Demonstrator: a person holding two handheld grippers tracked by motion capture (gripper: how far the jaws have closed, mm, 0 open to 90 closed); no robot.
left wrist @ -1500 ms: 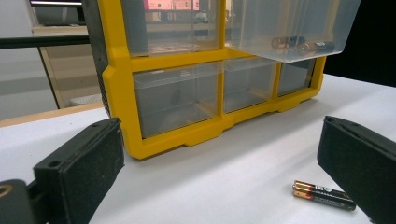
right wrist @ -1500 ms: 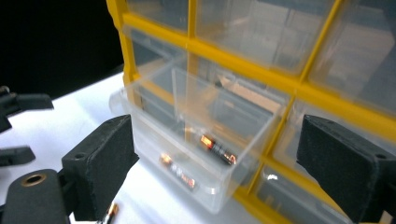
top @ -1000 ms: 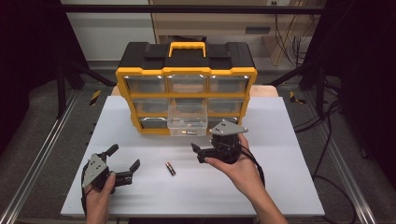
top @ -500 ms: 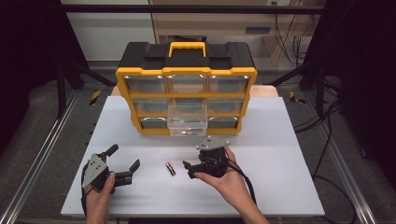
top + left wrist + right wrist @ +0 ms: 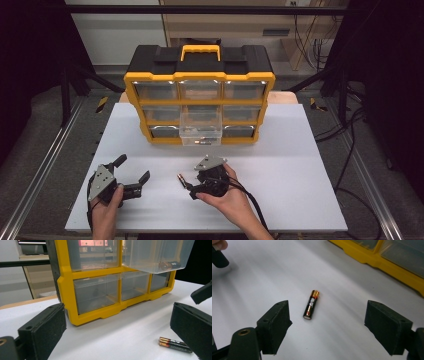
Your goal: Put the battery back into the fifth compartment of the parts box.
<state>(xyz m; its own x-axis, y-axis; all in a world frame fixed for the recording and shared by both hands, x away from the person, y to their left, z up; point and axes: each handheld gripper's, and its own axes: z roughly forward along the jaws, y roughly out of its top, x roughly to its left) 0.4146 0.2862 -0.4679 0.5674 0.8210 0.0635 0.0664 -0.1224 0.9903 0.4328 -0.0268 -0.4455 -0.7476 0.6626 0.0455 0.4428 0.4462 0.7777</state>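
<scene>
Your right gripper [image 5: 327, 327], jaws wide but just closing in, straddles without touching the battery [image 5: 311, 304] lying mid-table toward the near edge, so lower and pinch it, then carry it to the open drawer [image 5: 200, 128] beyond.

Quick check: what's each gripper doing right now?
Left gripper: open, holding nothing.
Right gripper: open, jaws just been closing either side of the battery, not touching it.

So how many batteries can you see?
2. One battery lies on the white table near the right gripper. Another battery sits in the open clear drawer. The shut drawers could hide more.
</scene>
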